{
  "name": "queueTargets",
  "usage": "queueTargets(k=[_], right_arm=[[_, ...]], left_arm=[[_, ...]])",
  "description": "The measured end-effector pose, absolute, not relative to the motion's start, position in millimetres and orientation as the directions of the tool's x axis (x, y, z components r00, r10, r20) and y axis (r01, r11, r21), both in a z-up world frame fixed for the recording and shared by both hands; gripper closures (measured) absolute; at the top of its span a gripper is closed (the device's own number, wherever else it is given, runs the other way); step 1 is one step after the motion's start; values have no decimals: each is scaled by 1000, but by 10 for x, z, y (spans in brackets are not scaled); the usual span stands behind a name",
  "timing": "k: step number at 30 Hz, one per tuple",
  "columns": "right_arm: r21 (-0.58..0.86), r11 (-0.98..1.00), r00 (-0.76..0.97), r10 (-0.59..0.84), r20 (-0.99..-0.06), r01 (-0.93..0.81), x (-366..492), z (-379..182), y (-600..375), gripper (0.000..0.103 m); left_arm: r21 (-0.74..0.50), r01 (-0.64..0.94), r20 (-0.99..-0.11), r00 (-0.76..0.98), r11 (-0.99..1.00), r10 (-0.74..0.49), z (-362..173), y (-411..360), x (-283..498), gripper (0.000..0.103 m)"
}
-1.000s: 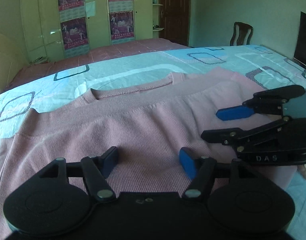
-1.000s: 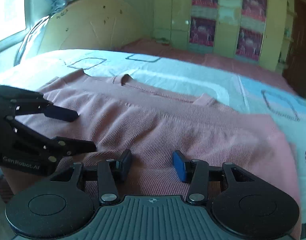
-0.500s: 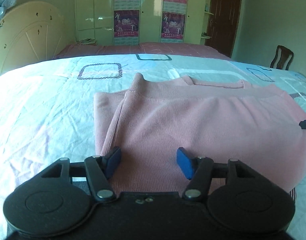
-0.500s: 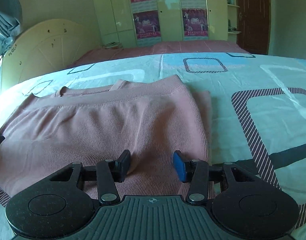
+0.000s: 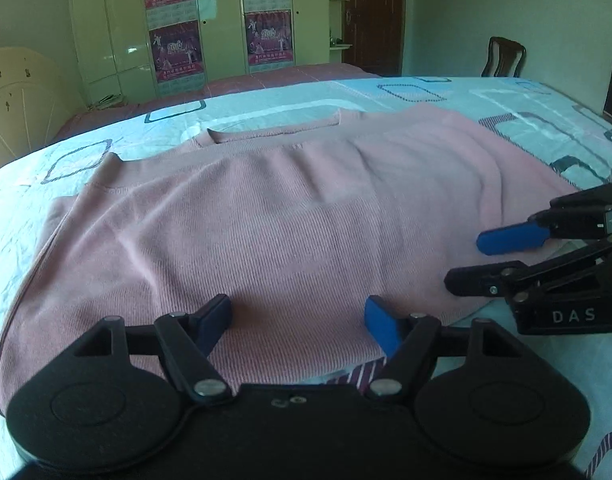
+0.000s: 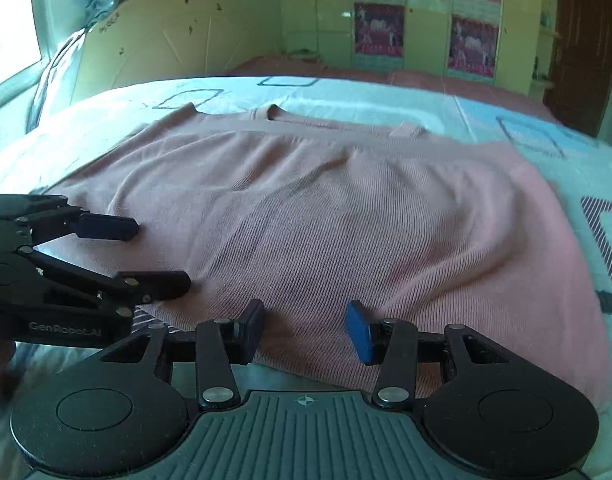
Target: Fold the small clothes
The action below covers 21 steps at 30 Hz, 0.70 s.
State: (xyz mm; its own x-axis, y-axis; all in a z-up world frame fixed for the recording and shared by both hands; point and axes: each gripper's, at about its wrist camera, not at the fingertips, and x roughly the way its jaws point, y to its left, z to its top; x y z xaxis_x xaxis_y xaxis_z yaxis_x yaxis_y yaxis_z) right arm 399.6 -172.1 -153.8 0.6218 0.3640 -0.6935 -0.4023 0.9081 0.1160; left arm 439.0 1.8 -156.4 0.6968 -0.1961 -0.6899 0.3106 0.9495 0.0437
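Both sleeves hidden (sweater (image 5: 290, 220) folded).

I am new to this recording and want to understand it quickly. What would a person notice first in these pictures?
First, the pink sweater lying flat across the middle of the patterned bedsheet, its neckline on the far side. Next, the two grippers at its near edge, both open and holding nothing: the left gripper and, beside it, the right gripper.

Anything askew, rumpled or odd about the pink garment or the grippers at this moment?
Nothing stands out. The pink sweater lies folded on the patterned bedsheet with only soft wrinkles across its top layer. The left gripper and right gripper are both open at its near edge, holding nothing.
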Motion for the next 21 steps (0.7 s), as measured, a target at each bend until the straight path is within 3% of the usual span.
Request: queueTargets(k=[3,7,9,12,13,19,21], right_arm=[[88,935,647,303,-699,-342,3980,-1487,-2003,57],[75,987,660,149,-736,-139,3962,-1570,-2703,57],[96,989,639,145,-756,-111,3914,-1625,-2959,57],[103,986,647,163,-745,-130,3849,-1549,-3037,78],[115,986,661,168,-731,-123,3815,-1502,-3047,97],[112,991,642,136,-755,-78,3837,-1567,-3006,101],[105,992,681,127,-721,-75,3785,-1494,-2991,101]], left_arm=[[80,241,-680,723,967,-124,-1533,290,4340,30],[53,119,-680,731,991,-52,-1526,858,4239,30],[20,81,-684,728,996,-46,-1510,1066,4185,31],[18,54,-682,731,998,-27,-1439,1101,4148,36],[19,47,-683,730,999,-22,-1429,1090,4146,36],[26,27,-691,723,999,-2,-1450,1040,4131,36],[29,28,-691,723,999,0,-1456,1046,4123,36]])
